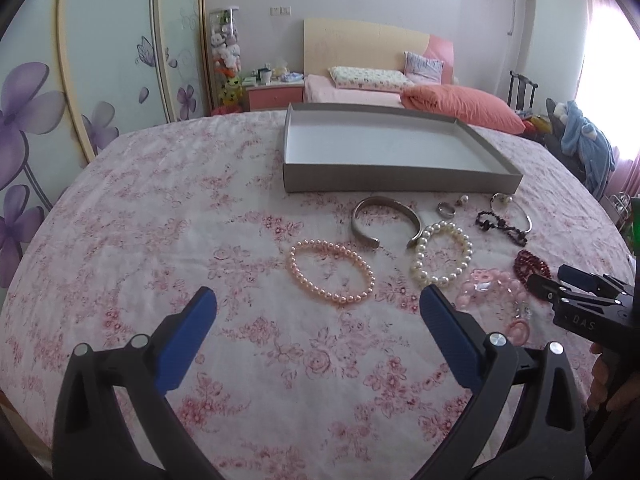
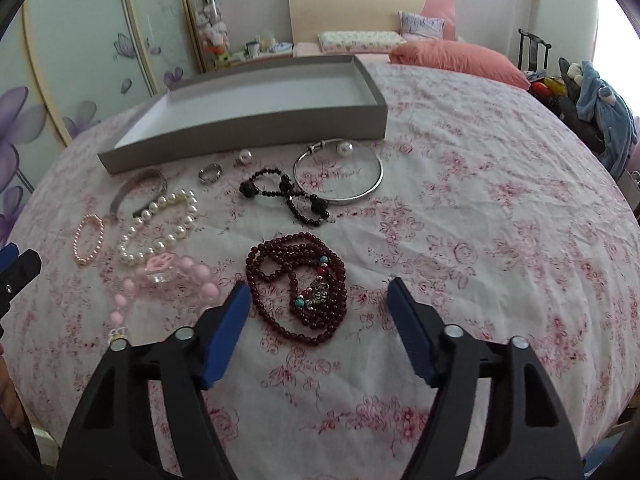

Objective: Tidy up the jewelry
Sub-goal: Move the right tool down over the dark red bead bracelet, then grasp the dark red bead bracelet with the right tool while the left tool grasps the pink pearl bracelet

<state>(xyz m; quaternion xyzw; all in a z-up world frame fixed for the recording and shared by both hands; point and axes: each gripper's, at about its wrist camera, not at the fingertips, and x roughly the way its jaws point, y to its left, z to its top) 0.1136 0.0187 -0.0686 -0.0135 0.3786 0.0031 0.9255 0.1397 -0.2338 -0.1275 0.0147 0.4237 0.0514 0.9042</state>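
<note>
An empty grey tray [image 1: 400, 178] [image 2: 240, 142] lies on the floral cloth. In front of it lie a pink pearl bracelet [image 1: 362, 266] [image 2: 76, 246], a white pearl bracelet [image 1: 420, 256] [image 2: 132, 234], a metal cuff [image 1: 356, 216] [image 2: 120, 194], a ring [image 1: 445, 209] [image 2: 209, 173], a black bead string [image 1: 500, 226] [image 2: 288, 194], a thin silver bangle [image 1: 520, 210] [image 2: 374, 184], a pink bead bracelet [image 1: 496, 292] [image 2: 200, 276] and a dark red bead necklace [image 2: 340, 280] [image 1: 532, 266]. My left gripper [image 1: 318, 304] is open, just short of the pink pearl bracelet. My right gripper [image 2: 318, 292] is open, its tips on either side of the red necklace.
A pearl earring [image 2: 244, 156] lies by the tray. The right gripper shows at the right of the left wrist view [image 1: 576, 292]. Behind the table are a bed with pillows [image 1: 460, 108], a nightstand [image 1: 276, 94] and wardrobe doors [image 1: 80, 80].
</note>
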